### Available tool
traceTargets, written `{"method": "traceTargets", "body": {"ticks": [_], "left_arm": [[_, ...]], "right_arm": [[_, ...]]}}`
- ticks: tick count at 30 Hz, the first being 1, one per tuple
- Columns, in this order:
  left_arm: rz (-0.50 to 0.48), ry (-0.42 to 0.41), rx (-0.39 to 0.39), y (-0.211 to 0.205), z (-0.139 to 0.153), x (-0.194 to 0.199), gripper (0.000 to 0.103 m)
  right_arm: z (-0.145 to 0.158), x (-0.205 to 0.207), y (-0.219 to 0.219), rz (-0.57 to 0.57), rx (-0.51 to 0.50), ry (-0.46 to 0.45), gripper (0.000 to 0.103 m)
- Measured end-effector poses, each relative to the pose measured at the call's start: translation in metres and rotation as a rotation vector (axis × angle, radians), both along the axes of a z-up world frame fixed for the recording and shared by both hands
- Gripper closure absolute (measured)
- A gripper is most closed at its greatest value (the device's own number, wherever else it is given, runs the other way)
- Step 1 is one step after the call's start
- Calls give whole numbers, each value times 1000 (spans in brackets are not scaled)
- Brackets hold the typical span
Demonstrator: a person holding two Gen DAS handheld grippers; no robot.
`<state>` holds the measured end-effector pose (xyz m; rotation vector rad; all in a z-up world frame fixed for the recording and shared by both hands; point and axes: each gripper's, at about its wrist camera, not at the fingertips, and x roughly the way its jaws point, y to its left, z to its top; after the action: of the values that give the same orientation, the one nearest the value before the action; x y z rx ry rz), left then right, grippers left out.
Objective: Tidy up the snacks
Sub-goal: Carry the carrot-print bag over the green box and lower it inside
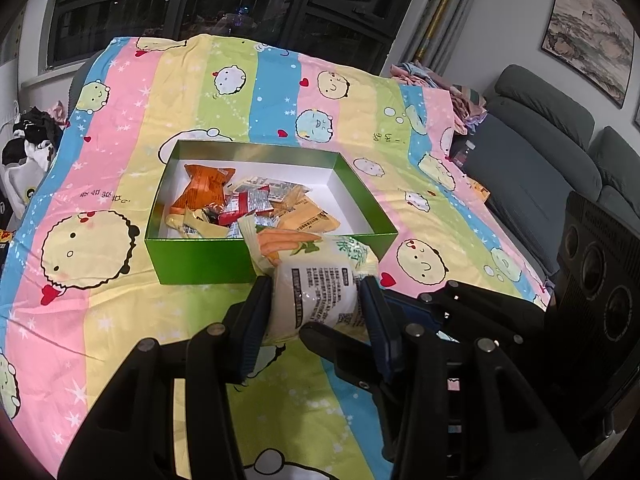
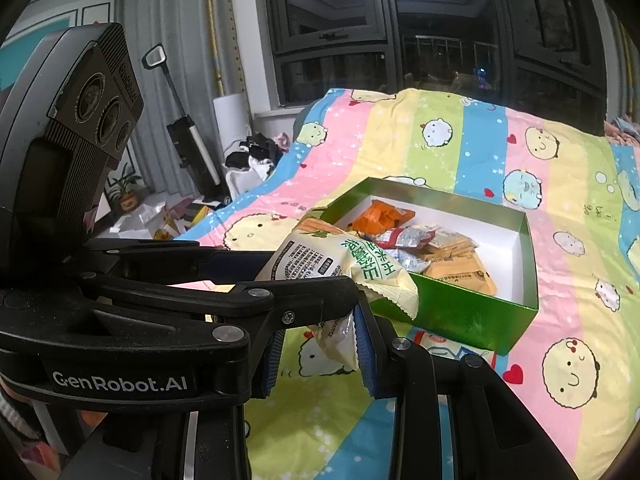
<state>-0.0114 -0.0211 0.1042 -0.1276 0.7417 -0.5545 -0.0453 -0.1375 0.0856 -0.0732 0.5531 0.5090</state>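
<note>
**A:** Where are you at with the snacks?

**B:** Mid-carry, I reckon. Both grippers are on the same bag [image 1: 316, 280], the pale one with carrots printed on it. My left gripper [image 1: 316, 312] has its jaws pinched on the bag's body, low centre of the left view. My right gripper [image 2: 320, 344] has its jaws nearly closed on the bag's lower corner, bottom middle of the right view. So the bag hangs between the two, just in front of the near wall of the green box [image 1: 192, 256].

**A:** Is it over the box yet?

**B:** Only its top edge. In the left view the carrot end overlaps the near rim, but the bulk sits short of it, above the striped bedsheet [image 1: 120, 128]. Can't tell whether it touches the rim.

**A:** What's in the box?

**B:** A pile of packets [image 1: 248, 208] crowded to the left and middle: an orange one at the back, some red and tan ones. The right end of the box floor looks bare.

**A:** Next move?

**B:** My guess: lift it a bit so the bag clears the wall, push forward toward that bare right end, then let go with both jaws together. If one releases first, the bag will swing off the other and may land on the rim or tip outside.
</note>
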Motion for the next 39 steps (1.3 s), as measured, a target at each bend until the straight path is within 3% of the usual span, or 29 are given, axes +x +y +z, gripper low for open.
{"method": "traceTargets", "body": {"ticks": [10, 25, 31, 39], "left_arm": [[-11, -17, -5, -4, 4, 26, 59], [-21, -10, -2, -15, 14, 106, 59], [-5, 62, -22, -17, -1, 151, 59], [27, 219, -52, -15, -46, 184, 56]], "right_arm": [[4, 16, -4, -18, 17, -13, 69], [17, 92, -13, -38, 40, -14, 69], [11, 133, -16, -38, 52, 38, 69], [-28, 173, -16, -46, 26, 178, 69]]}}
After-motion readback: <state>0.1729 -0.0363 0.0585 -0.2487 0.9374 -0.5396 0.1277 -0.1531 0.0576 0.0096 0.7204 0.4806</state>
